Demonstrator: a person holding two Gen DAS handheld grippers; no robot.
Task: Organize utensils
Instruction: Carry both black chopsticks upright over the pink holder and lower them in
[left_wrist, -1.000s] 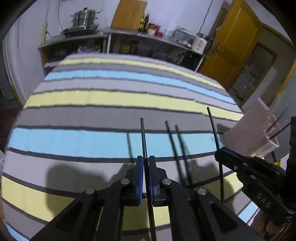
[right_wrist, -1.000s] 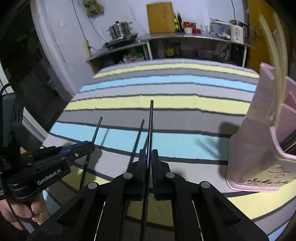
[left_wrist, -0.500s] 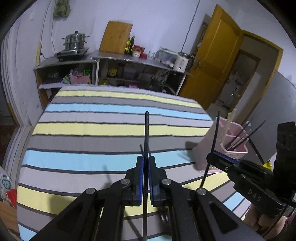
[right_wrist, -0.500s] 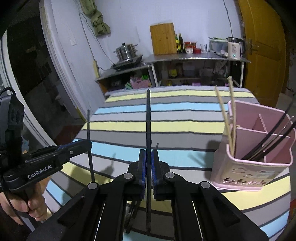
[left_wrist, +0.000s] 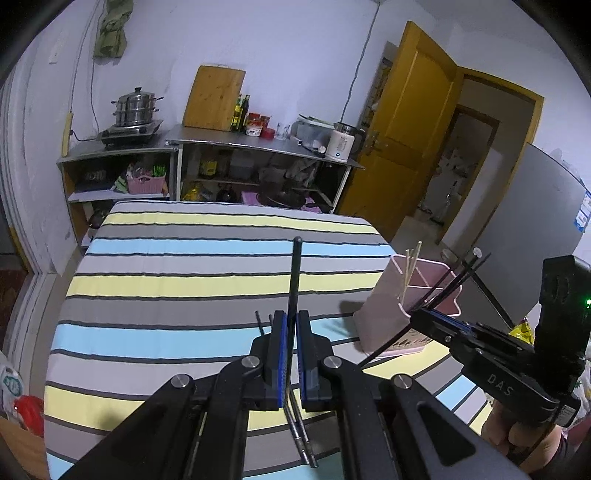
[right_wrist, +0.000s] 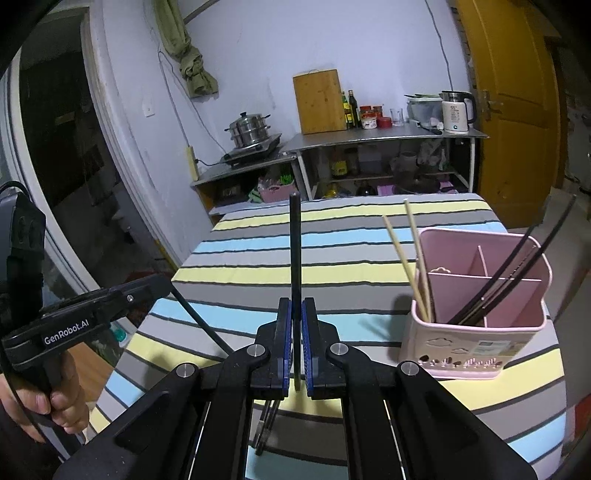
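Both grippers have risen since a second ago: the striped tablecloth (left_wrist: 192, 284) then filled each view, and now the whole table, the shelves behind it and the yellow door (left_wrist: 410, 122) show, with the pink utensil holder (right_wrist: 476, 332) seen from above rather than looming at the edge. The left gripper (left_wrist: 290, 354) is clamped tight on a black chopstick (left_wrist: 295, 280), which stands up from between its blue pads, lifted clear of the cloth. The right gripper (right_wrist: 296, 350) is likewise closed on its own black chopstick (right_wrist: 294, 251), held upright above the table. Below the left gripper, two more chopsticks (left_wrist: 301, 435) lie on the cloth. The holder stands at the table's right side; black chopsticks (right_wrist: 495, 288) lean in its near compartment and pale wooden chopsticks (right_wrist: 413, 258) in its left one. Beyond the table a steamer pot (right_wrist: 249, 129) sits on a hob and a wooden cutting board (right_wrist: 319, 101) leans against the wall.
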